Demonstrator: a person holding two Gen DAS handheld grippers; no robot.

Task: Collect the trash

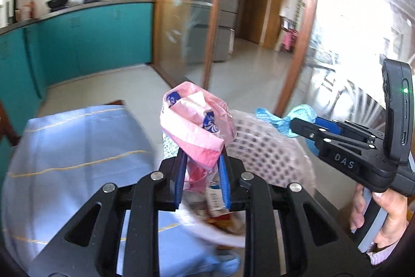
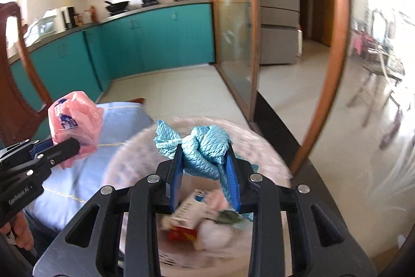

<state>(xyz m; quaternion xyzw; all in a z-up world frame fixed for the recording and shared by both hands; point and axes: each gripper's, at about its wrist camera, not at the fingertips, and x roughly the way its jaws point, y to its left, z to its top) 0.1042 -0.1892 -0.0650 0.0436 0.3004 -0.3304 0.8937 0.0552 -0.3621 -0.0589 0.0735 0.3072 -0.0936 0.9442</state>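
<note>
The left gripper (image 1: 202, 165) pinches a pink bag (image 1: 197, 126); the right gripper (image 2: 205, 162) pinches a blue cloth (image 2: 205, 149), at twelve o'clock over the basket (image 2: 262, 147). Both should release low, directly above it.

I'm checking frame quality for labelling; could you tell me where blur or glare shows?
Left wrist view: window glare top right, basket smeared, pink bag sharp. Right wrist view: basket rim and trash inside motion-blurred, blue cloth sharp.

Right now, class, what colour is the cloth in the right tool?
Light blue cloth, with a quilted diamond texture; right wrist view shows it best.
</note>
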